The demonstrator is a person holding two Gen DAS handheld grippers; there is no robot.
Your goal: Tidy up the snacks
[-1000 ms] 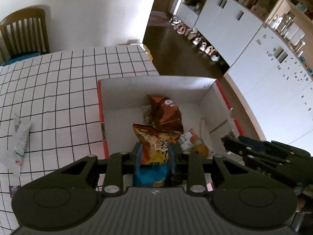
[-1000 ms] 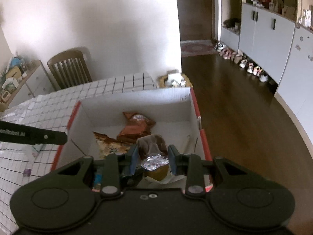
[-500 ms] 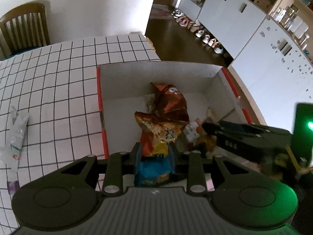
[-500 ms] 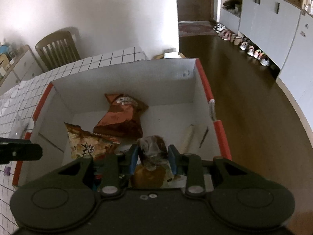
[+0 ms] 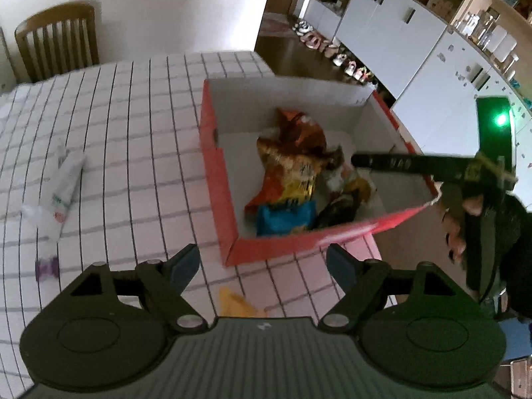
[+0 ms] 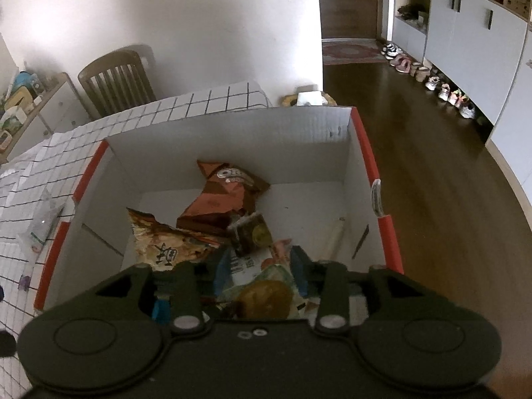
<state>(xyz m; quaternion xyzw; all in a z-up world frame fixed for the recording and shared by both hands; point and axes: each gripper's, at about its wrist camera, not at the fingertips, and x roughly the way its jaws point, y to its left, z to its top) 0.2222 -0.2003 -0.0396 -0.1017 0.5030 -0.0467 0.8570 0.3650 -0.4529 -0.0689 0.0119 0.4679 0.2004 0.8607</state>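
Snack packets (image 5: 289, 179) in the red box (image 5: 217, 179) looked light, crinkly and slippery — best pinched at a sealed edge; left gripper (image 5: 262, 262) had just opened wide and empty, right gripper (image 6: 261, 266) had just been opening, half-spread, pads seemingly off the pastry wrapper (image 6: 266, 286) between them

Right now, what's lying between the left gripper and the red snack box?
Checked tablecloth and a yellow wrapper scrap, seen in the left wrist view between the left gripper and red box.

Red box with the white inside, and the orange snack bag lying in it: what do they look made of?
The red box looks like corrugated cardboard: matte white walls, faint ribbing, folded flaps. The orange snack bag seems glossy plastic or foil film: sharp creases, shiny highlights, printed logo. Neither can be told for certain.
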